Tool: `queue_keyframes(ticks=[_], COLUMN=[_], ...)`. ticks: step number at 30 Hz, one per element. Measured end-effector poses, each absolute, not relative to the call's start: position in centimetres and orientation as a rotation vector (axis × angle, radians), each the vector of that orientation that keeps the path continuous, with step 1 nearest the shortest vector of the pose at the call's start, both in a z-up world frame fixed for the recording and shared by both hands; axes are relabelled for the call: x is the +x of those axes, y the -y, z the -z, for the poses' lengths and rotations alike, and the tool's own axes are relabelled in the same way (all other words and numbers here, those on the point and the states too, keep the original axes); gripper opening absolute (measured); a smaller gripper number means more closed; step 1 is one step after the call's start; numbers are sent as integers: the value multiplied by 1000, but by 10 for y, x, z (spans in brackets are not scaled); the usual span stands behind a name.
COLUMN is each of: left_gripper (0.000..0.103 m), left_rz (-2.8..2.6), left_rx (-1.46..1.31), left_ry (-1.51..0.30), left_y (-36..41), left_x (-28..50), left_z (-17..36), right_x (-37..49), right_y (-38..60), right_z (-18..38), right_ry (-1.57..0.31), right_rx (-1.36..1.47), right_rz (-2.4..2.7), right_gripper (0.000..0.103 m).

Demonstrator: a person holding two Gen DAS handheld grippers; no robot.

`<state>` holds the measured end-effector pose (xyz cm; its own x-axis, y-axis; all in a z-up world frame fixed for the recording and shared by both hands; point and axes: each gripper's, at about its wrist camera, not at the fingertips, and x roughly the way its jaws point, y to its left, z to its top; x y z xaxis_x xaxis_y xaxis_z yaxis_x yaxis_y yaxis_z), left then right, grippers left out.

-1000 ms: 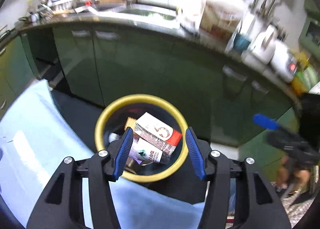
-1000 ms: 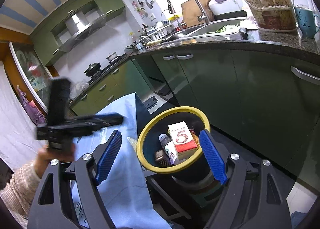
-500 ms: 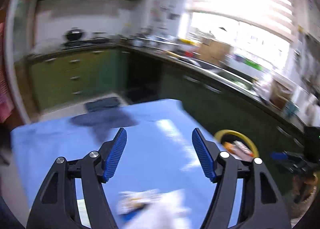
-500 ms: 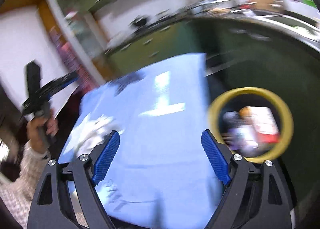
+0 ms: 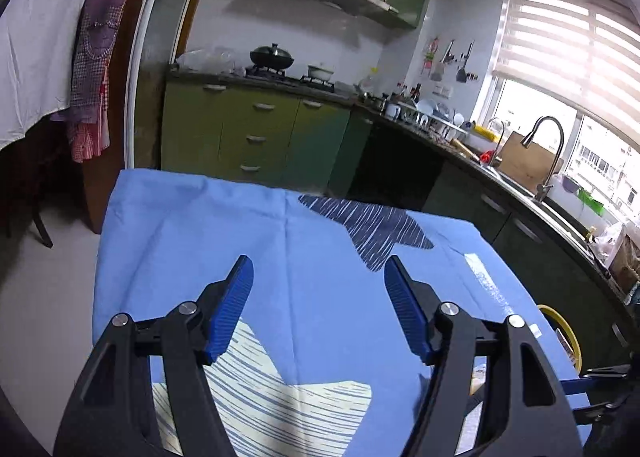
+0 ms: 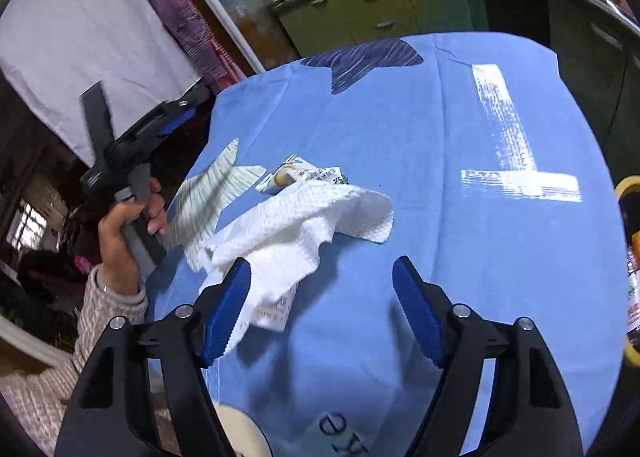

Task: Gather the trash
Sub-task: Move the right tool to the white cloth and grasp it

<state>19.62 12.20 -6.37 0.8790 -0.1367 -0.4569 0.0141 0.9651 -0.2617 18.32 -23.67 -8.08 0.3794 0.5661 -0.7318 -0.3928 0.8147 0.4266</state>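
Observation:
A crumpled white paper towel [image 6: 304, 217] lies on the blue tablecloth [image 6: 420, 161], partly covering a printed wrapper [image 6: 308, 175] and a small packet [image 6: 276, 309]. My right gripper [image 6: 320, 309] hovers just short of the towel. Its jaws are closing with only bare cloth between them, and the left finger [image 6: 226, 313] overlaps the towel's near edge. A hand holds my left gripper [image 6: 180, 113] off the table's left side. In the left wrist view the left gripper [image 5: 318, 309] stands open over bare cloth, holding nothing. The yellow-rimmed bin [image 6: 628, 185] is at the table's right edge.
Dark green cabinets and a counter with a sink [image 5: 540, 177] run along the far and right sides. The bin's rim [image 5: 564, 329] shows beside the table's right corner. Clothes [image 5: 96, 57] hang at the left above a chair leg. A pale round object [image 6: 236, 433] sits by the near table edge.
Both grippers have swung away from the bin, which was right under them, to the table. The bin is now off to the right. The right jaws have narrowed slightly.

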Motion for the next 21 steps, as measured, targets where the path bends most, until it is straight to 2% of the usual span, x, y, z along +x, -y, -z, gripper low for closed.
queue_keyframes(ticks=[6, 9, 12, 13, 14, 21], left_gripper=[68, 68, 68, 68, 68, 68], left_rz=[98, 114, 118, 119, 117, 113], left_rx=[-231, -245, -249, -252, -253, -268], left_ry=[-484, -488, -489, -488, -486, -471], left_y=[-113, -114, -115, -115, -116, -120], left_x=[189, 188, 187, 187, 187, 186], left_z=[65, 67, 68, 67, 67, 67], right_x=[200, 207, 210, 209, 208, 187], right_y=[228, 219, 211, 210, 209, 211], right_z=[97, 101, 104, 103, 99, 58], right_ry=[-1054, -1066, -1058, -1045, -1021, -894], right_rx=[236, 227, 209, 195, 184, 104], right_rz=[-613, -604, -596, -579, -568, -541], right_gripper=[60, 52, 34, 14, 4, 3])
